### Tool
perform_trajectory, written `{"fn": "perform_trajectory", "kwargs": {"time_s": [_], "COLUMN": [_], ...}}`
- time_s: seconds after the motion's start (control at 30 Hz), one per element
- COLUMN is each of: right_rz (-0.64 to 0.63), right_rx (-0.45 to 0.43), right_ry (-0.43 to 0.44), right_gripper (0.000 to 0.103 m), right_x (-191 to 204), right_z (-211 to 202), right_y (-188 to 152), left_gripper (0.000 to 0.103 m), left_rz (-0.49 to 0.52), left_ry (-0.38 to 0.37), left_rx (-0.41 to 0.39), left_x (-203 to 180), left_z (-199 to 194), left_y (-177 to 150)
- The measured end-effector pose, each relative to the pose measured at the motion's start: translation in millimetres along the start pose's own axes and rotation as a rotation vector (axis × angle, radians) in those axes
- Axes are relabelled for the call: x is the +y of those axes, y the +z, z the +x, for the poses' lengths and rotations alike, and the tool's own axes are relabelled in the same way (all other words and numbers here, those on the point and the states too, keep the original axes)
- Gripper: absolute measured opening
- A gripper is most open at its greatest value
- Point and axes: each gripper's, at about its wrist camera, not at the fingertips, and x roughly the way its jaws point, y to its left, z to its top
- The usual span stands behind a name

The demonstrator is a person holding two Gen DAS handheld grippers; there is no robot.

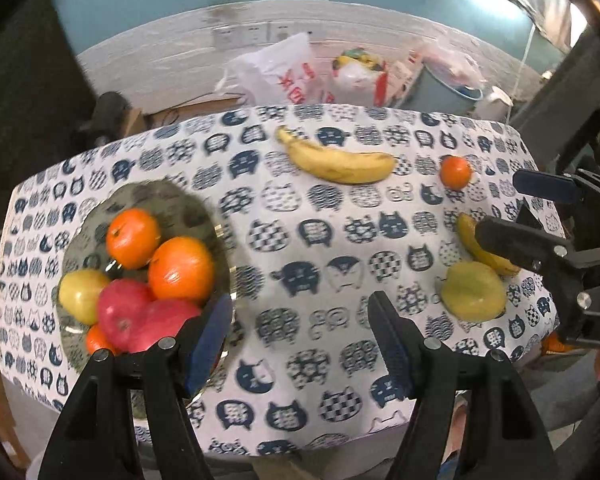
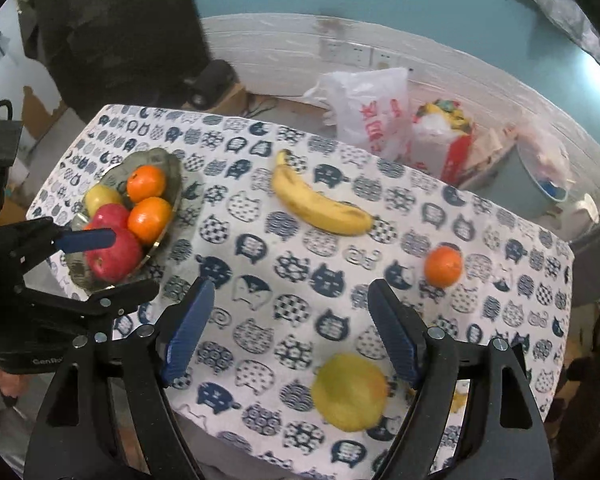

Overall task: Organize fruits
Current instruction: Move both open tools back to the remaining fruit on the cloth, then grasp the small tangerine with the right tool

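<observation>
A grey-green dish [image 1: 168, 196] [image 2: 160, 158] on the left of the table holds oranges [image 1: 180, 268], red apples [image 1: 124, 312] and a yellow pear [image 1: 80, 294]. Loose on the cat-print cloth lie a long banana [image 1: 336, 160] [image 2: 320, 204], a small orange [image 1: 455, 172] [image 2: 443, 266], a green-yellow fruit [image 1: 474, 292] [image 2: 350, 392] and a second banana [image 1: 484, 248]. My left gripper [image 1: 300, 308] [image 2: 134, 262] is open and empty beside the dish's right rim. My right gripper [image 2: 292, 292] [image 1: 500, 206] is open above bare cloth, left of the green-yellow fruit, and partly hides the second banana.
Beyond the far table edge stand a white plastic bag [image 2: 372, 112], a red-and-white package [image 2: 444, 140] and a grey bin [image 2: 540, 176] on the floor by the wall. A black speaker [image 2: 210, 80] sits at the back left. A person's hand [image 2: 4, 384] holds the left gripper.
</observation>
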Motion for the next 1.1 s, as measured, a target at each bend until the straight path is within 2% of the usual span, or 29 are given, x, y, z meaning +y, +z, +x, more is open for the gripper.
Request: {"fn": "perform_trajectory", "kwargs": {"time_s": [0.23,0.47,0.6,0.77,1.1], "right_rz": [0.063,0.122,0.174,0.244,0.247], "right_rx": [0.013,0.062,0.085,0.111,0.164], "right_ry": [-0.026,-0.075,-0.094,-0.099,-0.131], "right_gripper": [0.080,0.081,0.081,0.081,0.081], "right_x": [-36,-80,-114,-150,-170], "right_z": [-2,11,29,57,107], "right_y": [-14,-20,-18,-11,-2], "left_gripper": [0.072,0.080,0.080,0.081,0.081], "left_rz": [0.064,0.105,0.121,0.127,0.123], "left_ry": [-0.003,0.007,0.031,0.028,0.028], "left_rx": [0.006,0.021,0.024,0.040,0.088], "left_x": [-35,-55,-60,-62,-59], "left_z": [11,26,39,59,102], "left_y": [16,35,49,65,82]}}
